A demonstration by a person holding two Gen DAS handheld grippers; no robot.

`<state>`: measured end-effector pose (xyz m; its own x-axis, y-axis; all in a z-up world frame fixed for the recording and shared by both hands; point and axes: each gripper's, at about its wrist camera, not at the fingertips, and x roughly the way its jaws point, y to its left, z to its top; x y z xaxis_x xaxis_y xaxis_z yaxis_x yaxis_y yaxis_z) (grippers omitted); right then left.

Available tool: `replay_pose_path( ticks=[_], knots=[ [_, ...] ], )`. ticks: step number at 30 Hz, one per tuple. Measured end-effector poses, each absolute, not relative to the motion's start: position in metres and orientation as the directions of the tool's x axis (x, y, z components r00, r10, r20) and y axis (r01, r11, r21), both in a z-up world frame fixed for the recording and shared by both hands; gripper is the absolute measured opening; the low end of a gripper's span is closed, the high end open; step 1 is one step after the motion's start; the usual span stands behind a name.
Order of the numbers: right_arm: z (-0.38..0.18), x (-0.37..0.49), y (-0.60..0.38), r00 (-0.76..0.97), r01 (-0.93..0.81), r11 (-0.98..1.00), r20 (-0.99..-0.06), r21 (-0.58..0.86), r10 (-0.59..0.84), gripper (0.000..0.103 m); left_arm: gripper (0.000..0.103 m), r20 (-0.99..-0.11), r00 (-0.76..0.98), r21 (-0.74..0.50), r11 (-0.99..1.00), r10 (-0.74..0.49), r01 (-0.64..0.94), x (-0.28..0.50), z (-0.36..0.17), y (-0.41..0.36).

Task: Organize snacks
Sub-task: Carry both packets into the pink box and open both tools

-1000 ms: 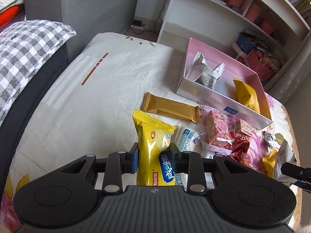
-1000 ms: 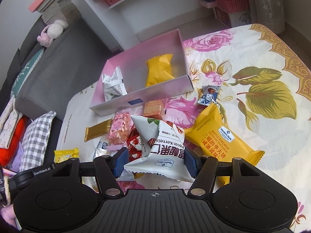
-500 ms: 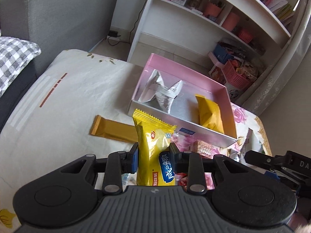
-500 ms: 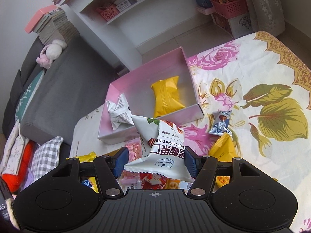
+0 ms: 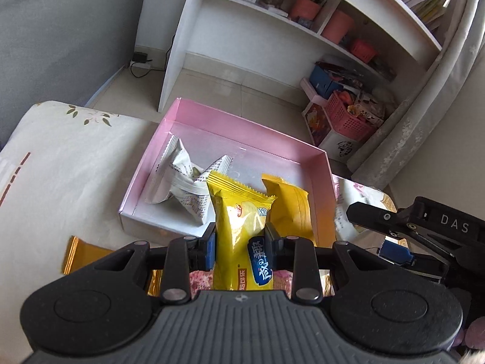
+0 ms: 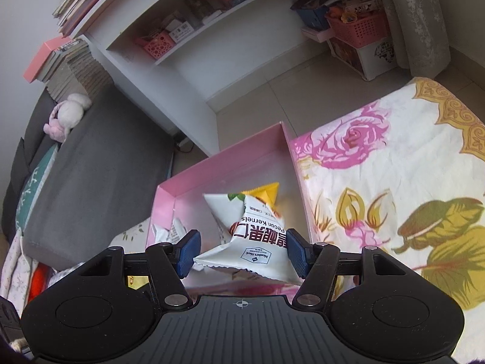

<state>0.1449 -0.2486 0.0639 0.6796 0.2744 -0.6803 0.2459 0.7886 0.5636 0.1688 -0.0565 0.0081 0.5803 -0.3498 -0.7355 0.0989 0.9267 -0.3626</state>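
My left gripper (image 5: 240,242) is shut on a yellow snack packet (image 5: 239,212) and holds it upright over the near wall of the pink box (image 5: 242,124). Inside the box lie a white crumpled packet (image 5: 178,179) and an orange-yellow packet (image 5: 288,209). My right gripper (image 6: 242,251) is shut on a white pecan-kernel packet (image 6: 254,236) and holds it above the pink box (image 6: 218,166). The right gripper also shows at the right edge of the left wrist view (image 5: 391,239).
A gold bar wrapper (image 5: 81,254) and pink-wrapped snacks (image 5: 200,282) lie on the floral bedsheet (image 6: 379,157) in front of the box. A white shelf unit (image 5: 272,30) and pink baskets (image 5: 348,115) stand beyond the bed. A grey sofa (image 6: 91,157) is at left.
Both grippers have lifted and moved forward with their packets, from over the snack pile to over the pink box. The box now looks closer in both views.
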Motion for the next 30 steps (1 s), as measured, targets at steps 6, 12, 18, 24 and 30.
replay_pose_path(
  ticks=[6, 12, 18, 24, 30],
  knots=[
    [0.053, 0.179, -0.256, 0.694, 0.195, 0.791, -0.652, 0.58, 0.306, 0.047, 0.028, -0.726, 0.579, -0.378, 0.919, -0.371, 0.114, 0.199, -0.008, -0.065],
    [0.047, 0.192, -0.244, 0.696, 0.157, 0.848, -0.666, 0.507, 0.269, 0.047, 0.028, -0.728, 0.59, -0.333, 0.932, -0.349, 0.142, 0.209, -0.021, -0.074],
    [0.045, 0.194, -0.246, 0.697, 0.156, 0.845, -0.663, 0.511, 0.272, 0.051, 0.041, -0.696, 0.63, -0.317, 0.935, -0.345, 0.161, 0.21, -0.019, -0.075],
    [0.051, 0.189, -0.247, 0.696, 0.158, 0.847, -0.666, 0.508, 0.269, 0.057, 0.064, -0.675, 0.662, -0.243, 0.945, -0.326, 0.217, 0.2, -0.007, -0.083],
    [0.061, 0.177, -0.243, 0.693, 0.153, 0.856, -0.671, 0.493, 0.263, 0.065, 0.072, -0.674, 0.661, -0.229, 0.944, -0.329, 0.236, 0.189, -0.001, -0.082]
  ],
)
